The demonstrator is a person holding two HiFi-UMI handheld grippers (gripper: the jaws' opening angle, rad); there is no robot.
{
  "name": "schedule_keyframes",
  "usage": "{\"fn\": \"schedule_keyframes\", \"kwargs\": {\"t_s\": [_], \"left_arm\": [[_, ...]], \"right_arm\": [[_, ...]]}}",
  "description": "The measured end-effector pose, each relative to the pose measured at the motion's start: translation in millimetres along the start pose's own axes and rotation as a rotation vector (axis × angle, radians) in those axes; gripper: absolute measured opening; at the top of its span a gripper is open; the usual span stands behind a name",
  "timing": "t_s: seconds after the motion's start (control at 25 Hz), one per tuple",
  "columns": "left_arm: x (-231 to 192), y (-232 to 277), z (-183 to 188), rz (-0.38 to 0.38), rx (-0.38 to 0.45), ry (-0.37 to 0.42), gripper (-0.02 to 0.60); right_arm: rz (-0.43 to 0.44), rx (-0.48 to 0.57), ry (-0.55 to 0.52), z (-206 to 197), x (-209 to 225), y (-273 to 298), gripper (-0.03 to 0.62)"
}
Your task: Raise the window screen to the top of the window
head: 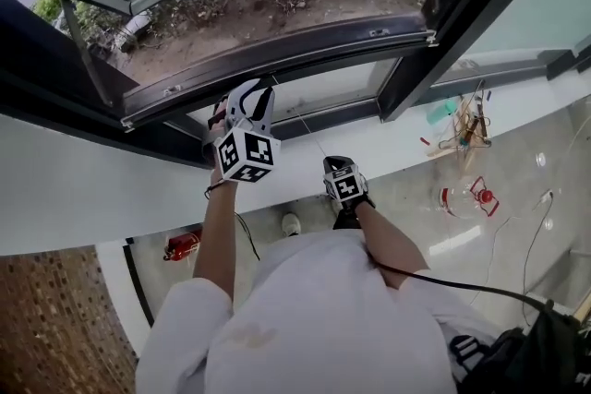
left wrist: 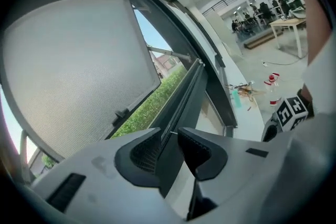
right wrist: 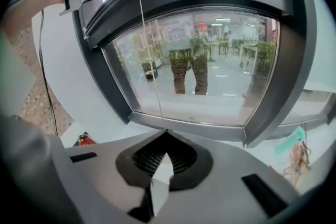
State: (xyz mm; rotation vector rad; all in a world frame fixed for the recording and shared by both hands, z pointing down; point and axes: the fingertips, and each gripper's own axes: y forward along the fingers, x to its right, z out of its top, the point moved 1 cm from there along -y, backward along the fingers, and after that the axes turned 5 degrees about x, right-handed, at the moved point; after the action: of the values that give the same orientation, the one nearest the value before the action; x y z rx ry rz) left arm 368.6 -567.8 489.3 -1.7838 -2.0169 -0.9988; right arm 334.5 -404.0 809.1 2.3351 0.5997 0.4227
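At the dark window frame (head: 277,60) edge, left hand-held gripper (left wrist: 169,136) stands apart — right hand-held gripper (right wrist: 166,132) clamps the thin cord (right wrist: 157,91).

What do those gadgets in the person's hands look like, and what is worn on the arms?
The left gripper and the right gripper are light grey plastic shells, each with two black ribbed pads. Each carries a white cube printed with black square markers. A black cable trails from the right arm. The person wears a white short-sleeved top.
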Motion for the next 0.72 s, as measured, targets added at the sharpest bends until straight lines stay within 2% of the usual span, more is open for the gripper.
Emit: {"fn": "schedule_keyframes", "kwargs": {"t_s": [0.2, 0.4, 0.56, 0.72], "left_arm": [[11.6, 23.9, -3.6, -0.096, -0.082, 0.117, 0.106], [12.1, 35.0, -5.8, -0.107, -0.127, 0.196, 0.112], [14.0, 38.3, -8.3, -0.065, -0.172, 0.288, 0.112], [15.8, 41.2, -8.4, 0.033, -0.201, 0.413, 0.110]], "right_arm": [[-0.006, 0.013, -0.008, -1.6, -1.6, -4.4, 0.002], [-0.012, 0.037, 0.000, -0.8, -0.3, -10.1, 0.002], [-0.008, 0.050, -0.003, -1.6, -4.7, -10.3, 0.002], [-0.005, 0.061, 0.002, -2.9, -9.3, -8.5, 0.002]]}}
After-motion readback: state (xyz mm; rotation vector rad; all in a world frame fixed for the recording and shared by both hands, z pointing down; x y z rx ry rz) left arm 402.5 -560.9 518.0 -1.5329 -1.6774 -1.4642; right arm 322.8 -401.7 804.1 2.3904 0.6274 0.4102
